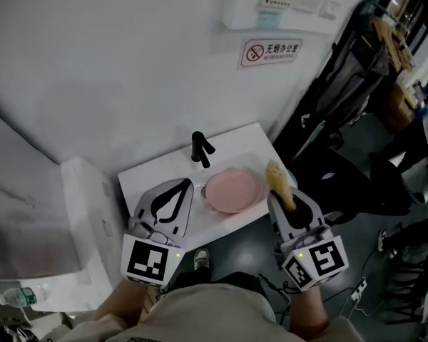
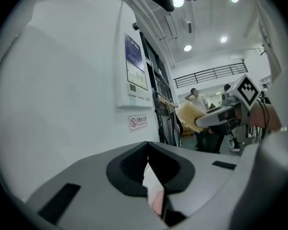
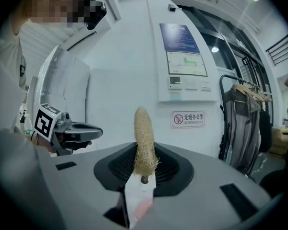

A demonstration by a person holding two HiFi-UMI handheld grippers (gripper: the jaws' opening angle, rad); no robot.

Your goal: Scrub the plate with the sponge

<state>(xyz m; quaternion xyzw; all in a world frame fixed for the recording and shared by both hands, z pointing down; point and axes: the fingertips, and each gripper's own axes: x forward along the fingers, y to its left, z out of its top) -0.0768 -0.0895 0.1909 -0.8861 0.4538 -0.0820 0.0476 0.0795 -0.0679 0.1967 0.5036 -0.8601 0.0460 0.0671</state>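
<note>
Sponge (image 3: pixel 144 138), fibrous tan oblong, clamped in right gripper (image 3: pixel 141 178). Left gripper (image 1: pixel 180 185) jaws together, empty. Round pink plate (image 1: pixel 232 189) mid-frame in white sink (image 1: pixel 235 148).

The round pink plate (image 1: pixel 232 189) in the white rectangular sink (image 1: pixel 239 142) lies open from above; a black metal faucet (image 1: pixel 200 149) stands just behind its left rim

Seen from above, the person holds a gripper in each hand, side by side, both pointing away from the body. The left gripper (image 1: pixel 180 188) has its jaws pressed together with nothing between them. The right gripper (image 1: pixel 288 206), well apart from it, clamps a sponge (image 1: pixel 279 180) that sticks out beyond its tips. Bare forearms (image 1: pixel 308 315) show nearest the viewer.
</note>
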